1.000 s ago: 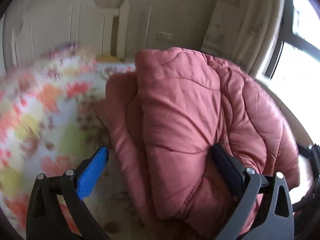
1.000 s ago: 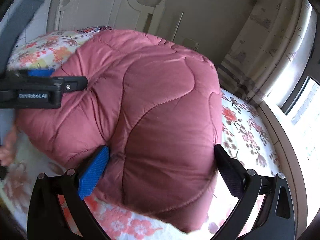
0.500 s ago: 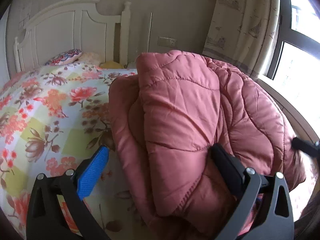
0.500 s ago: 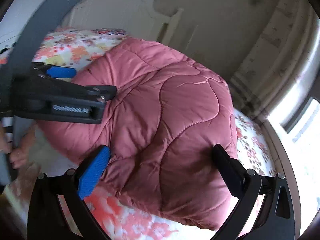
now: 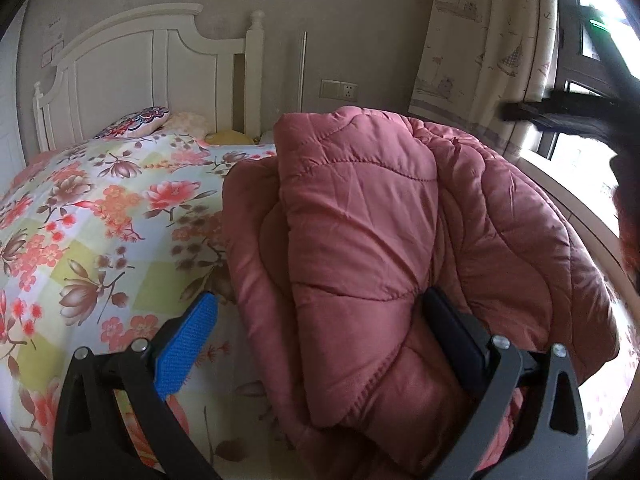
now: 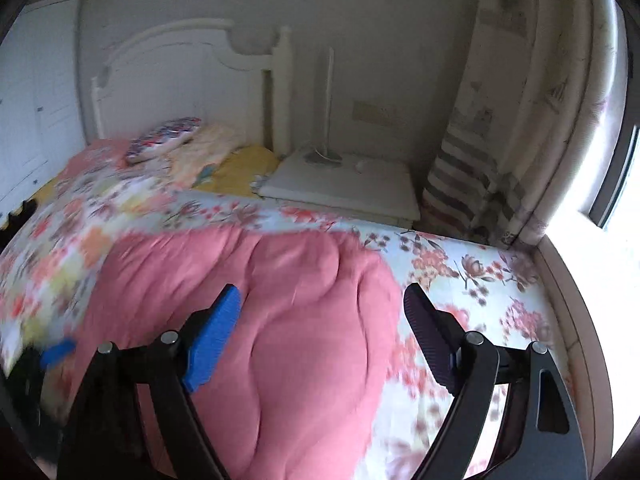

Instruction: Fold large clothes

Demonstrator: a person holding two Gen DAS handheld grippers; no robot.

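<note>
A: Status on the pink quilted coat?

B: Folded into a thick bundle, lying on the floral bedspread, right half of the bed, toward the window side. Layers stacked, one panel flapped over the top.

A: Left gripper?

B: Jaws spread wide, near edge of the bundle sits between them; the dark pad touches the fabric, the blue pad is clear of it. Not clamped on anything.

A: Right gripper?

B: Also spread, hanging over the coat, nothing pinched (frame is blurry, so contact is hard to call).

A: Progress?

B: Looks nearly done. The main folds are in. What's left, I'd guess, is squaring the loose near edge and pressing it flat. Headboard and pillow far left, untouched.
</note>
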